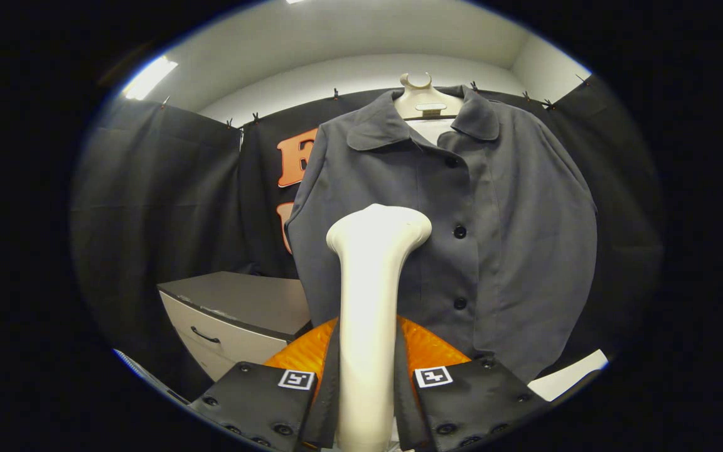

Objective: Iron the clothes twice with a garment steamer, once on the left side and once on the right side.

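A dark grey button-up jacket (512, 238) hangs on a pale mannequin hanger (425, 100) straight ahead. Both fingers of my gripper (366, 383) press on the handle of a white garment steamer (371, 295), which stands upright between them. The steamer's head (379, 227) is in front of the jacket's left half, just left of the button line, about chest height. Whether the head touches the cloth I cannot tell.
A low cabinet (236, 314) with a dark top and a drawer handle stands to the left of the jacket. Black cloth walls close the booth behind and at both sides. A white surface edge (572, 373) lies below the jacket's right hem.
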A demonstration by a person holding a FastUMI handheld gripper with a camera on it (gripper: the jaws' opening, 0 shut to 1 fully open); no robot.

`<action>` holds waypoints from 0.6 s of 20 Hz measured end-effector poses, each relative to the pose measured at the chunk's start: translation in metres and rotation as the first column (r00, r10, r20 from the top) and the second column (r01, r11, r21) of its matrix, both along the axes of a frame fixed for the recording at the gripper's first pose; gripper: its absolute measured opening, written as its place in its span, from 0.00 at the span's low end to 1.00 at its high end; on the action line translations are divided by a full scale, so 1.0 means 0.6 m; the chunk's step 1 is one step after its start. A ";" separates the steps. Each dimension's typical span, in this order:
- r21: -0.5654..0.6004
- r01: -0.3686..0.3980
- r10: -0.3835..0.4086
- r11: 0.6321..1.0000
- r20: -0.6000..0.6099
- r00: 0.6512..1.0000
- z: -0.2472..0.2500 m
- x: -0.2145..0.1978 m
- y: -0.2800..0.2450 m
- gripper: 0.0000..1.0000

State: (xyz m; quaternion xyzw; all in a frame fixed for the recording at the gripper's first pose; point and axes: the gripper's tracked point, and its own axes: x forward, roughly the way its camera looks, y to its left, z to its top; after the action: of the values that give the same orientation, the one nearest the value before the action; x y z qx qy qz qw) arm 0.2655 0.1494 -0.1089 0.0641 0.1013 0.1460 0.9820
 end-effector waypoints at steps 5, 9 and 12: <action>-0.010 -0.002 0.002 1.000 -0.029 1.000 -0.032 -0.023 -0.005 0.44; -0.015 -0.003 0.002 1.000 -0.061 0.998 -0.065 -0.045 -0.003 0.44; -0.018 -0.009 0.007 1.000 -0.085 0.996 -0.088 -0.062 0.001 0.44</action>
State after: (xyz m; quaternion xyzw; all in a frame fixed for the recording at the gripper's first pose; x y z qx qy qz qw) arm 0.2285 0.1498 -0.1615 0.0607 0.1447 0.1461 0.9767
